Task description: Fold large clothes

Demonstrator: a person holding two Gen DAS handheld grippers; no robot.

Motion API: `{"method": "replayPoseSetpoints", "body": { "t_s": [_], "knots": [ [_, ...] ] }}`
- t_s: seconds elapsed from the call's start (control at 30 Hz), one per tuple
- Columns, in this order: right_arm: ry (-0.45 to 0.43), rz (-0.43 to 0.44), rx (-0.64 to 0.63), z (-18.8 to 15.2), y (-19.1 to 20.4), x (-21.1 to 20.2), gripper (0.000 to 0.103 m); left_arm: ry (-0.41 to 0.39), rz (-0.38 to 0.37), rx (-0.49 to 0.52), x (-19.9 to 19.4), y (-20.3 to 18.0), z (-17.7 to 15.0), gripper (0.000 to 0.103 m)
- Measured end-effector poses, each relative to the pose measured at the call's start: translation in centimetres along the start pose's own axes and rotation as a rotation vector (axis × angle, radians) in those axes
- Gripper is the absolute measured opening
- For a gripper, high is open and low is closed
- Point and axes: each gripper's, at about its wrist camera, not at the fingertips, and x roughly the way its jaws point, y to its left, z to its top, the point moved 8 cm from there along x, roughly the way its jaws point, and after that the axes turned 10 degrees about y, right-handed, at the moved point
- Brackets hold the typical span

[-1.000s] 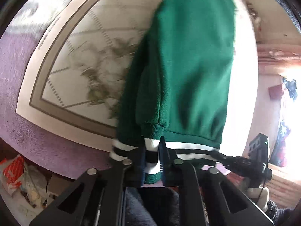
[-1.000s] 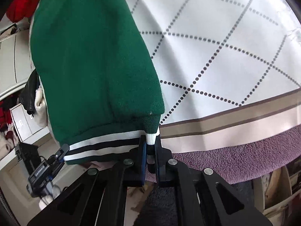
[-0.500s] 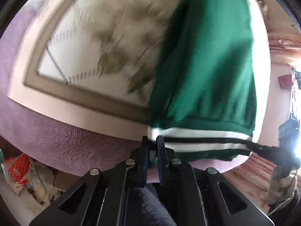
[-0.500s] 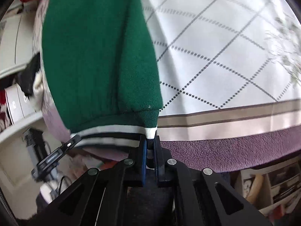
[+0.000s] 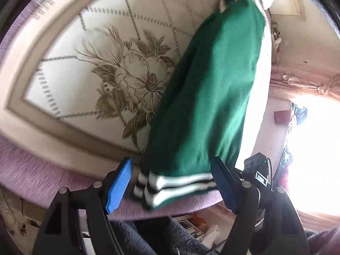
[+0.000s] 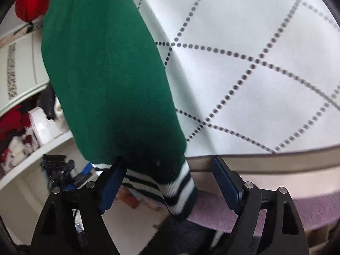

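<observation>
A green sweater (image 5: 214, 97) with a black-and-white striped hem (image 5: 176, 183) lies lengthwise on the bed, folded narrow. Its hem sits at the bed's near edge. My left gripper (image 5: 172, 182) is open, its blue pads (image 5: 119, 182) on either side of the hem without touching it. In the right wrist view the sweater (image 6: 110, 68) fills the left half. My right gripper (image 6: 170, 182) is open too, and the striped hem corner (image 6: 180, 189) lies loose between its pads (image 6: 225, 182).
The bed has a white blanket (image 6: 244, 74) with dotted diamonds, a flower print (image 5: 136, 80) and a purple fleece border (image 5: 42, 170). Red clothes (image 6: 31, 0) and shelves (image 6: 25, 110) stand to the left. A bright window (image 5: 314, 148) is at the right.
Both grippers were shut on the sweater's striped hem; both have opened and let it go. The hem now rests on the bed's near edge.
</observation>
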Motion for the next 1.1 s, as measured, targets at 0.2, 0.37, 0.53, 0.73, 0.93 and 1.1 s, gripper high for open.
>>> {"method": "replayPoseSetpoints", "body": {
  "t_s": [0.2, 0.37, 0.53, 0.73, 0.93, 1.1],
  "knots": [
    [0.036, 0.155, 0.049, 1.6, 0.2, 0.4, 0.09, 0.089, 0.04, 0.087, 4.3, -1.1, 1.6, 0.074],
    [0.025, 0.182, 0.027, 1.7, 2.9, 2.6, 0.066, 0.039, 0.114, 0.185, 3.8, -3.0, 1.3, 0.069],
    [-0.007, 0.25, 0.081, 0.7, 3.9, 2.5, 0.028, 0.032, 0.15, 0.186, 4.3, -4.2, 1.6, 0.022],
    [0.092, 0.3, 0.056, -6.9, 8.0, -0.3, 0.024, 0.079, 0.105, 0.127, 0.6, -5.2, -5.0, 0.016],
    [0.163, 0.524, 0.098, -12.8, 14.9, -6.2, 0.023, -0.01, -0.006, 0.078, -7.3, -11.4, -9.2, 0.016],
    [0.062, 0.663, 0.058, -6.5, 21.9, -11.9, 0.023, -0.138, -0.006, 0.143, -10.5, -17.1, -1.3, 0.016]
  ]
}}
